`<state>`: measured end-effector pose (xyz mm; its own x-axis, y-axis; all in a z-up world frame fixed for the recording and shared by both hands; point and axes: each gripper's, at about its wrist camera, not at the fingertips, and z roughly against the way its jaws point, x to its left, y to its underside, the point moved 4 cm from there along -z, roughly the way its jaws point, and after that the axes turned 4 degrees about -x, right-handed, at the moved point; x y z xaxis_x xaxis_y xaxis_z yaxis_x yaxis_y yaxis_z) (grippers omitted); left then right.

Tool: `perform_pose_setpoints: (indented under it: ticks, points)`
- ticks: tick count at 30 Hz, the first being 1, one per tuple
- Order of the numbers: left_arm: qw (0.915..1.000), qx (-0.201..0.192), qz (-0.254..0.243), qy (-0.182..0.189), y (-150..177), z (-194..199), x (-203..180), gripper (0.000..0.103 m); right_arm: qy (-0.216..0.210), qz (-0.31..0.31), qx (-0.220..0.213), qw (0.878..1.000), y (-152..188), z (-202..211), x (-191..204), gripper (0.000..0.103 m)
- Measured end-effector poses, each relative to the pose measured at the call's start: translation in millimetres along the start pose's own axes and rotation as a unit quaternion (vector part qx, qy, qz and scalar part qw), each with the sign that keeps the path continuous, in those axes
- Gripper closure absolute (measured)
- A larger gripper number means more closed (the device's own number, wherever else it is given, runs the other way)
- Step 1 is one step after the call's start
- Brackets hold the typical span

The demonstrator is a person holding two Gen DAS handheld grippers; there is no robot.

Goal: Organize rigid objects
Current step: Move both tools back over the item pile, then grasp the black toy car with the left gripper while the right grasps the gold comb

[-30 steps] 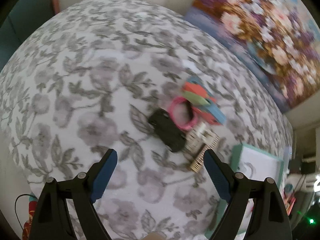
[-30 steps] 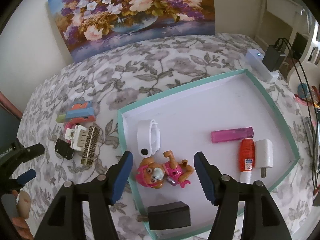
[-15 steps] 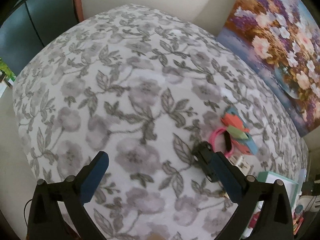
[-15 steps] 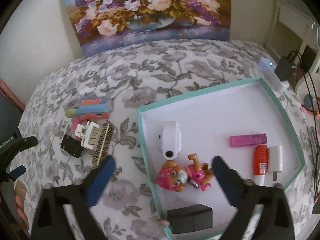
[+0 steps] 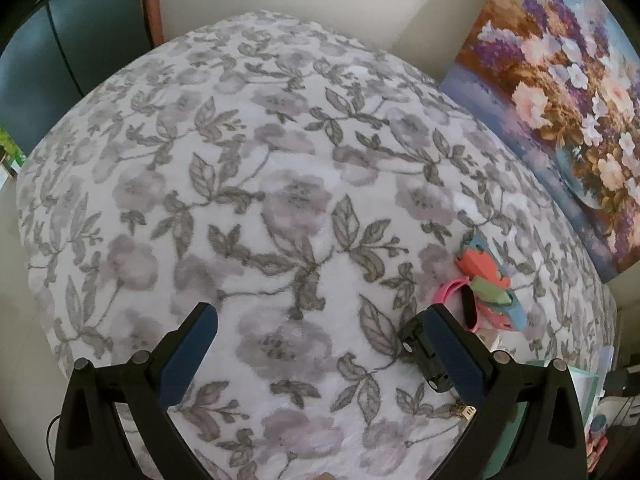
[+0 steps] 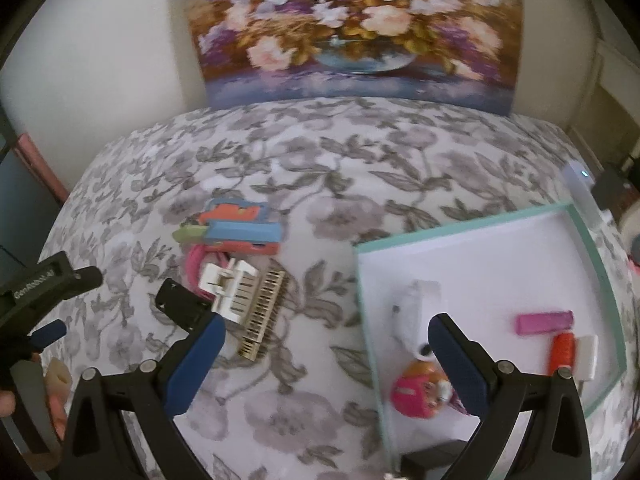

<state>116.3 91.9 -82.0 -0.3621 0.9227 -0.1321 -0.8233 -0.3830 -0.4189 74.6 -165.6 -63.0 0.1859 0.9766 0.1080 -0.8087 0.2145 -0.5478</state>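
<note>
Blue-padded right tongs point(image 6: 322, 334) spread wide

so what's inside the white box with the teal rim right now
The white box with the teal rim holds a white band-shaped gadget, a pink cylinder, an orange tube, a white charger plug and a pink toy figure. The open right gripper hides part of it.

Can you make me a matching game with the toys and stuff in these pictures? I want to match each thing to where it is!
Things:
1. puppy toy
2. pink ring
3. flower painting
4. orange tube

Places:
A. against the wall behind the bed
B. on the flowery blanket, under the colourful blocks
C. inside the box, beside a white plug
D. inside the box, near its front-left corner

Pairs: 1-D, 2-B, 3-A, 4-C
</note>
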Motion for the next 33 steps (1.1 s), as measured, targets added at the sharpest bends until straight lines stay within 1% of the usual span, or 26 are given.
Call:
perform_pose_setpoints:
  ticks: [3, 8, 15, 20, 23, 25, 27, 30, 33]
  points:
    - [1.0, 0.003, -0.008, -0.001, 0.2, -7.4, -2.2, 0.0, -0.009, 0.011, 0.008, 1.0, 0.8, -10.5, 11.3, 0.0]
    - [0.9993, 0.021, -0.017, 0.025, 3.8, -20.8, -11.0, 0.0, -0.011, 0.024, 0.025, 0.999, 4.4, -28.4, 22.3, 0.0]
    - [0.9962, 0.044, -0.056, 0.049, 15.3, -36.6, -35.1, 0.0, -0.013, 0.012, 0.033, 0.999, -1.2, -43.2, 24.4, 0.0]
    - [0.9936, 0.052, -0.08, 0.061, 22.3, -45.3, -50.2, 0.0, -0.019, 0.001, 0.038, 0.999, -5.6, -50.9, 23.1, 0.0]
    - [0.9923, 0.056, -0.084, 0.071, 23.1, -48.3, -55.6, 0.0, -0.008, 0.012, 0.034, 0.999, -8.6, -50.9, 21.8, 0.0]
    - [0.9922, 0.059, -0.085, 0.069, 23.2, -49.5, -55.2, 0.0, -0.004, 0.017, 0.032, 0.999, -9.3, -49.9, 21.0, 0.0]
    - [0.9928, 0.06, -0.082, 0.063, 22.7, -51.6, -54.4, 0.0, -0.004, 0.012, 0.032, 0.999, -9.8, -48.7, 18.1, 0.0]
    - [0.9923, 0.069, -0.072, 0.074, 23.9, -56.1, -55.7, 0.0, -0.005, 0.002, 0.034, 0.999, -8.7, -47.7, 13.1, 0.0]
    - [0.9926, 0.07, -0.064, 0.076, 25.0, -61.5, -59.6, 0.0, -0.007, 0.002, 0.036, 0.999, -6.4, -47.5, 9.7, 0.0]
